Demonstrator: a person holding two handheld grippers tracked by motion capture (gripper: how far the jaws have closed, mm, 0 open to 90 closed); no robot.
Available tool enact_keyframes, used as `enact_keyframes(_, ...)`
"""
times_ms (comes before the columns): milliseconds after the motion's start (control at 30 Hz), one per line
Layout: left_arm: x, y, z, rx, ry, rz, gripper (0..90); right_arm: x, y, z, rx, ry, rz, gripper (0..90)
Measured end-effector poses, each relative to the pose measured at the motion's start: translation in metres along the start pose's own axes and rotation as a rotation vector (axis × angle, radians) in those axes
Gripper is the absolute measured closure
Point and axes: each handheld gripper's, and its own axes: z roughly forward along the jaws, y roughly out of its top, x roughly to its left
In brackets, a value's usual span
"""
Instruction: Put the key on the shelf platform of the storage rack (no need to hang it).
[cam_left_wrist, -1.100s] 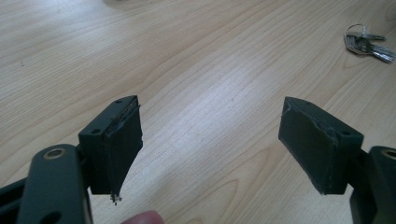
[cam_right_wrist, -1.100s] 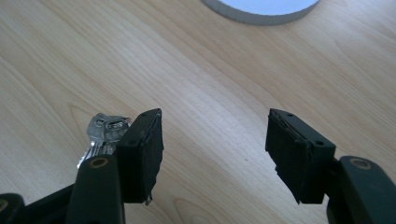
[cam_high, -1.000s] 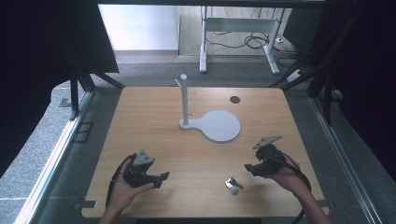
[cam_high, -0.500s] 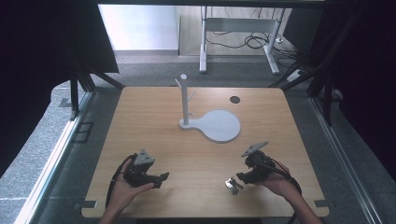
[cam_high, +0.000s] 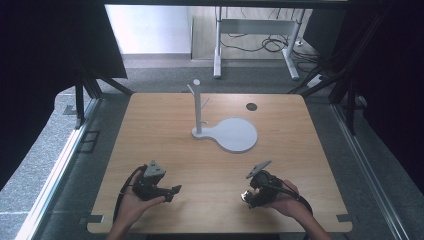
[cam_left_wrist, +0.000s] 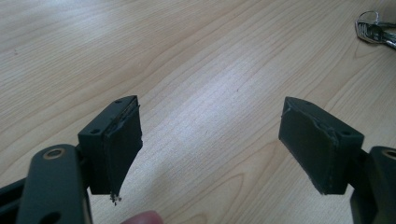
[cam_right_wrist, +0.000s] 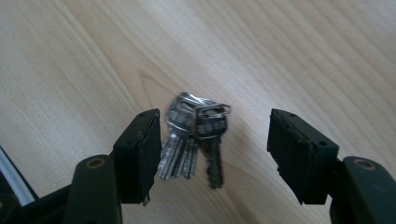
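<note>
Right gripper (cam_right_wrist: 212, 140): fingers spread wide, holding nothing; its own view shows a bunch of keys (cam_right_wrist: 196, 140) flat on the surface between them, nearer the left finger.
Left gripper (cam_left_wrist: 210, 140): fingers wide apart, empty; keys far off at upper right.
High view: keys hidden at right gripper.
Room: bare wood between grippers; white stand (cam_high: 225, 131) well apart, mid-surface.

Nothing readable here tbh. The bunch of keys (cam_right_wrist: 196, 135) has some stamped marks on the dark key head, but they're way too blurry to make out. No labels or numbers on the worktop (cam_high: 165, 135) either.
</note>
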Motion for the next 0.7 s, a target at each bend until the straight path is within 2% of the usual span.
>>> enact_keyframes(700, 0.001, -0.001, 0.002, 0.008, -0.002, -0.005, 21.4, 0.01, 0.003, 0.019, 0.051, -0.02, -0.023, 36.5)
